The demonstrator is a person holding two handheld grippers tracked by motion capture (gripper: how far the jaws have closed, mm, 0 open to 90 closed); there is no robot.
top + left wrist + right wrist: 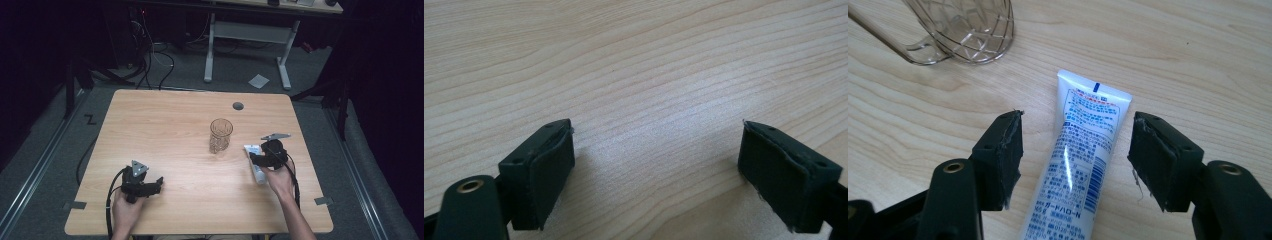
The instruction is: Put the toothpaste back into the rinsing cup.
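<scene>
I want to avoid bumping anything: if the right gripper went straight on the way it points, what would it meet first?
Probably the white tube, lying flat on the table between the open right gripper jaws, untouched. Beyond it, off to one side, stands the clear glass.

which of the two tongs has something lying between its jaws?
The right tongs: the white tube lies flat on the table between its open jaws, pads clear of it. The left tongs stand open over bare wood.

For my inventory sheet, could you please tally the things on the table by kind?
Glass: 1
Tube: 1
Grippers: 2, left and right, both open
Total: 4
</scene>
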